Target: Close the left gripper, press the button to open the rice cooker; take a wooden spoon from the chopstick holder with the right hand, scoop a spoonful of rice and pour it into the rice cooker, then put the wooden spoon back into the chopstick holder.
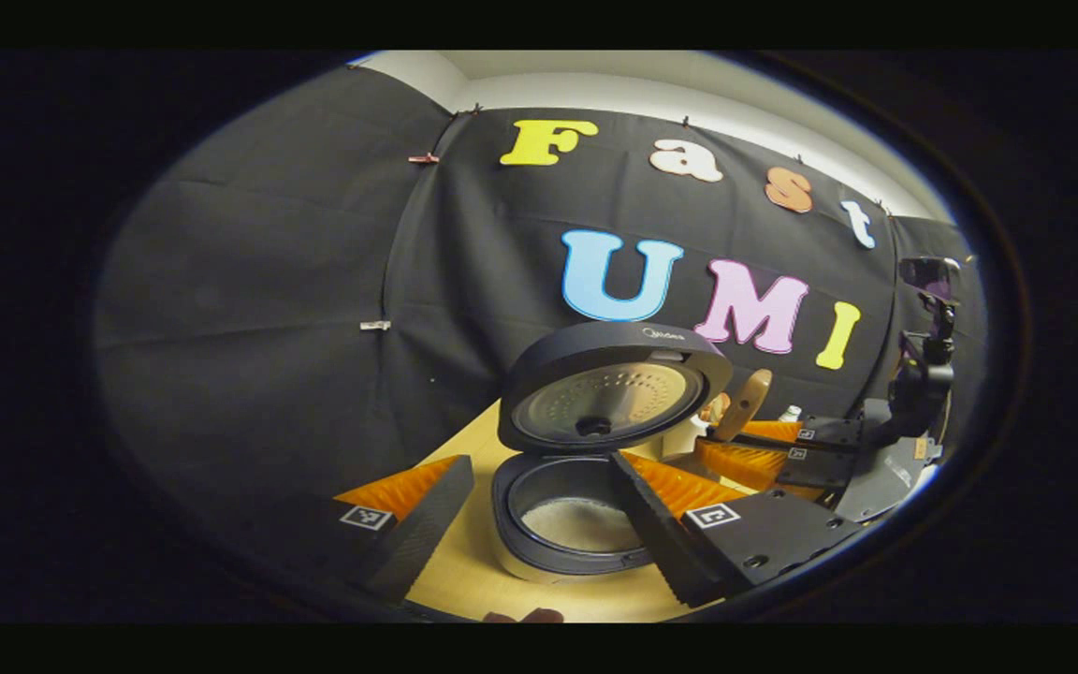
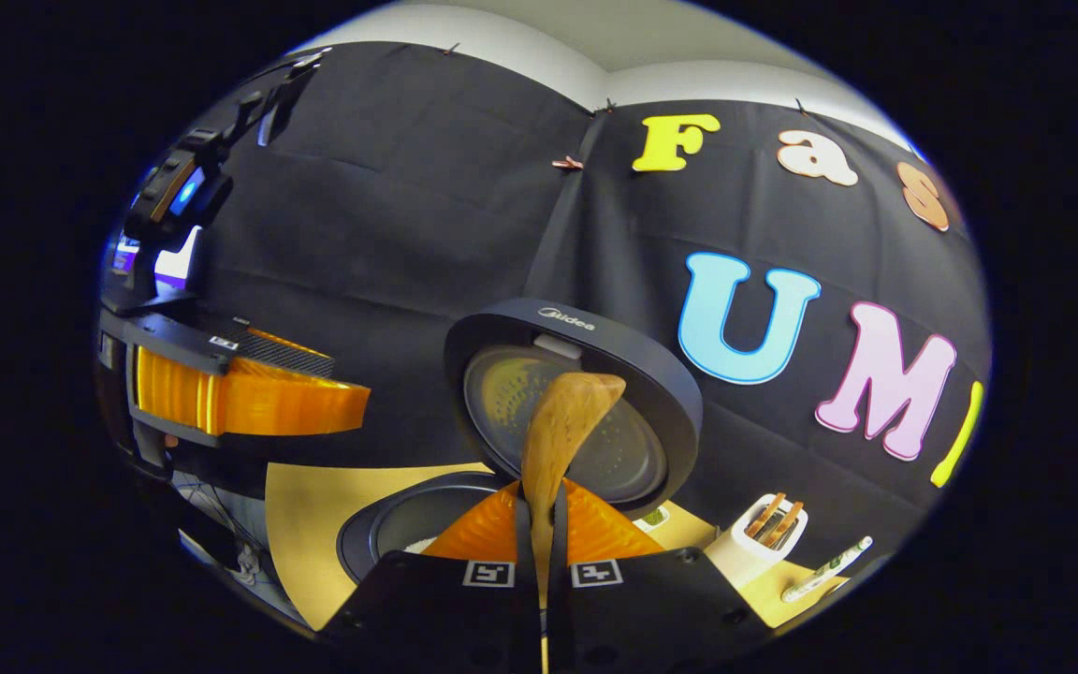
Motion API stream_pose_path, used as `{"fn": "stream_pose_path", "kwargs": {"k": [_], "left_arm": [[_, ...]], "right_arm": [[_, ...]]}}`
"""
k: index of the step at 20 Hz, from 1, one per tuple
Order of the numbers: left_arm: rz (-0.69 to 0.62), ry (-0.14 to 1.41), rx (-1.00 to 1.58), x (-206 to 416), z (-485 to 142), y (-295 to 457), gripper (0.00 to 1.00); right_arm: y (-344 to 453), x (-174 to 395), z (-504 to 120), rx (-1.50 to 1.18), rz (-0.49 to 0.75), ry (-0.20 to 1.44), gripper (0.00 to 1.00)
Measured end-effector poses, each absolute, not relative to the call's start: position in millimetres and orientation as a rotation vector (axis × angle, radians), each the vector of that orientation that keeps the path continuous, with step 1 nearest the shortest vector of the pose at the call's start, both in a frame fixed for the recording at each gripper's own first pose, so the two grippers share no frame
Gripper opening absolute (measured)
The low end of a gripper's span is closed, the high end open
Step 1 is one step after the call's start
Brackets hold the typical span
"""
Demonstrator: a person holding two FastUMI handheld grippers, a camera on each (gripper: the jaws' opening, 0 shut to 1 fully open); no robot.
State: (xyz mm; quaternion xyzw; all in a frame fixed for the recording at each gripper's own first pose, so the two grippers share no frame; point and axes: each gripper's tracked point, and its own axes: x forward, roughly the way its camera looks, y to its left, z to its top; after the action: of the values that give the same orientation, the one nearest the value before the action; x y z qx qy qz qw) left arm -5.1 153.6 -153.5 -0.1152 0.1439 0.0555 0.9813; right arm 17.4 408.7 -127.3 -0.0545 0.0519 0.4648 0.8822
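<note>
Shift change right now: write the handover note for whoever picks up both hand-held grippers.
Left hand-held gripper: open, holding nothing, in front of the rice cooker.
Right hand-held gripper: shut on the wooden spoon, bowl up, empty.
Cooker lid is up; white rice lies in the inner pot. Chopstick holder stands on the table to the right of the cooker.
Done: lid opened, spoon taken.
Left: return the spoon to the holder; whether the scoop was poured cannot be told.
</note>
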Motion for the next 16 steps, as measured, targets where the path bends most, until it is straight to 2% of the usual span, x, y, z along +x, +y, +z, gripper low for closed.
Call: {"fn": "stream_pose_path", "kwargs": {"k": [9,16], "left_arm": [[0.12,0.278,-0.221,-13.9,-139.4,142.8,0.98],[0.112,0.256,-0.202,-9.2,-121.5,120.1,0.98]], "right_arm": [[384.0,40.0,-129.4,0.338,0.79,0.422,0.07],[332.4,46.3,-90.1,0.628,0.721,0.486,0.07]]}}
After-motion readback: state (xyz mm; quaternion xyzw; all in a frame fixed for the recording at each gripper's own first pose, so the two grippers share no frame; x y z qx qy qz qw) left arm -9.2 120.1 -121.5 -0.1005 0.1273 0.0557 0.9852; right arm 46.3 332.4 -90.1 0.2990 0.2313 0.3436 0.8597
